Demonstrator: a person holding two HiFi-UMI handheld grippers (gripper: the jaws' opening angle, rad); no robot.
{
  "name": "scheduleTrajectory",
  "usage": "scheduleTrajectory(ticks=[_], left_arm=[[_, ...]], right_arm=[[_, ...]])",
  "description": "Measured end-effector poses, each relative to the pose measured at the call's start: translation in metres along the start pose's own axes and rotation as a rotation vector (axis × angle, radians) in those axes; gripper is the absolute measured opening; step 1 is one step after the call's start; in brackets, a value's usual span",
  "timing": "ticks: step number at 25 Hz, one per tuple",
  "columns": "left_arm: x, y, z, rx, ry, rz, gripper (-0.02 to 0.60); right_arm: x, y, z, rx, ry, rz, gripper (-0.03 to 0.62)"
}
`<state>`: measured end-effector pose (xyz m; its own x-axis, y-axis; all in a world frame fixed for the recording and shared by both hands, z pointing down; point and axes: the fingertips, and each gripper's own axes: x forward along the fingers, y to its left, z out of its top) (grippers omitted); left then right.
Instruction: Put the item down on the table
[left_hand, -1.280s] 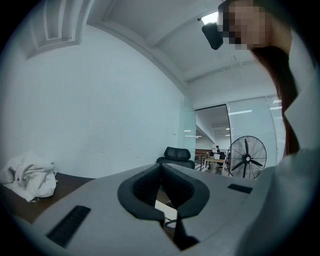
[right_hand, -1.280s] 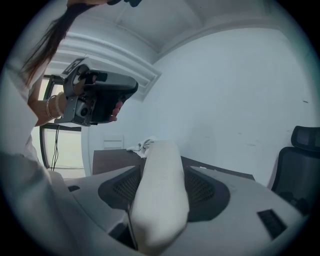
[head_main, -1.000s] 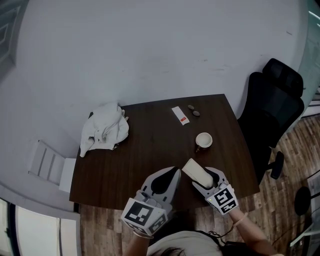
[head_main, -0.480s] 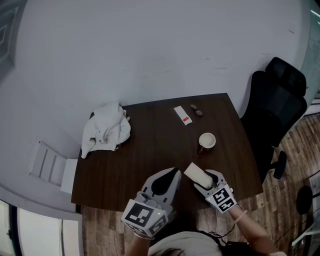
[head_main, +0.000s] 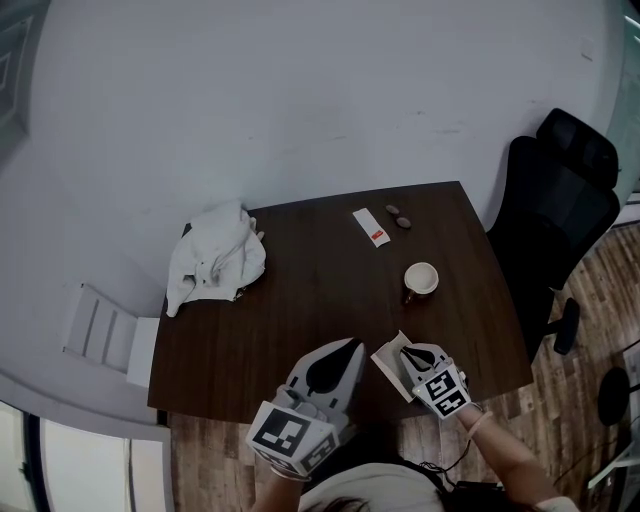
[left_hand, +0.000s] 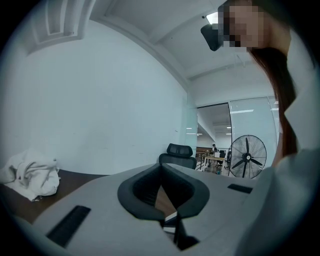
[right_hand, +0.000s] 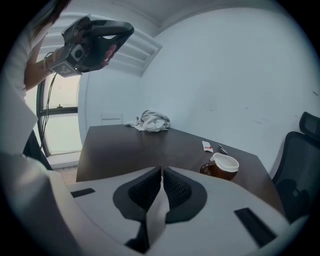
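A thin pale folded paper item (head_main: 387, 362) sticks out to the left of my right gripper (head_main: 404, 353), over the near right part of the dark wooden table (head_main: 300, 300). In the right gripper view the gripper (right_hand: 161, 186) has closed flat on the paper (right_hand: 156, 215), which runs as a narrow strip between the pads. My left gripper (head_main: 347, 347) hovers beside it at the table's front edge. Its jaws (left_hand: 162, 192) meet, with nothing between them.
A brown cup (head_main: 421, 278) with a white inside stands right of centre. A white packet (head_main: 371, 227) and two small dark objects (head_main: 398, 215) lie at the far edge. A crumpled white cloth (head_main: 215, 262) sits at the far left. A black office chair (head_main: 565, 200) stands to the right.
The right gripper's jaws stood wide around the bulky paper item. They have now shut, and it is pinched flat. Both grippers have barely shifted.
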<state>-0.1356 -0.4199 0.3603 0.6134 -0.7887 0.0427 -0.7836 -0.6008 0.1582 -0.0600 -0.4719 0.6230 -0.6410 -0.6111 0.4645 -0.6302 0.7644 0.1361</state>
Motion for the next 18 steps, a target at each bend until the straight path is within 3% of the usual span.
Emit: scheduleTrajectory(ticks=[18], left_arm=[[-0.009, -0.002, -0.006, -0.007, 0.016, 0.003, 0.018]], right_arm=[[0.004, 0.012, -0.007, 0.059, 0.027, 0.031, 0.023]])
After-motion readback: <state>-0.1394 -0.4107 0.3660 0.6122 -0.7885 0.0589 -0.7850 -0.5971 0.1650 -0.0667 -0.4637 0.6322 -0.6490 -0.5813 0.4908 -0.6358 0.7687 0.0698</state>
